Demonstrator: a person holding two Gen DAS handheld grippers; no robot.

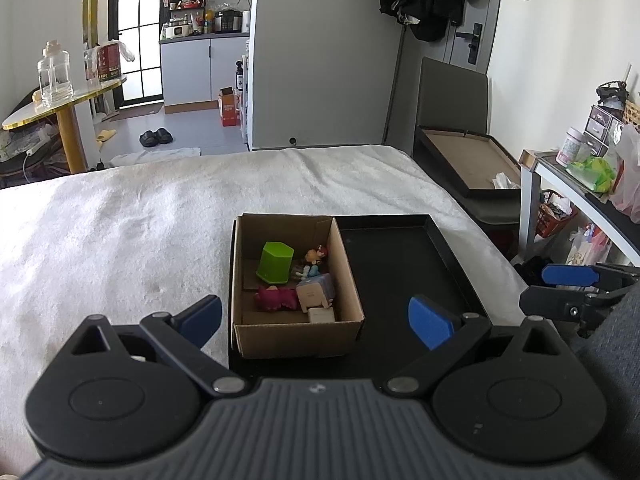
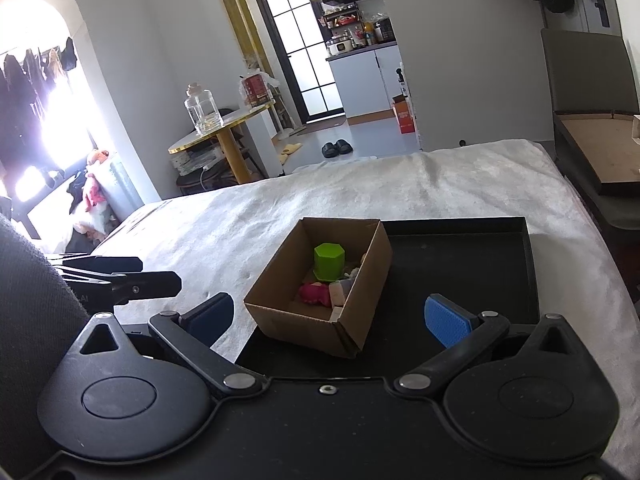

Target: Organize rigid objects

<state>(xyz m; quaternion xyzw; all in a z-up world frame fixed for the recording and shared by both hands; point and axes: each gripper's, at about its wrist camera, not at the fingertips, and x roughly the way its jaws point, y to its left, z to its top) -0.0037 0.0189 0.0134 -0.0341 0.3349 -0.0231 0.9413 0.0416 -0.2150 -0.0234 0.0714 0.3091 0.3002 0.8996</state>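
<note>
Your cardboard box [image 1: 298, 338] is plain brown, unprinted. Inside it you have a bright green hexagonal block [image 1: 275, 263], a magenta toy [image 1: 276, 299], a pale lilac-and-cream piece [image 1: 315, 295] and a small figure [image 1: 314, 261] with orange and red on top, teal below. The tray [image 1: 404, 260] under the box is matte black. The bed cover [image 1: 140, 216] is off-white, no pattern. Your fingers [image 2: 446, 326] carry blue textured pads on black links.
</note>
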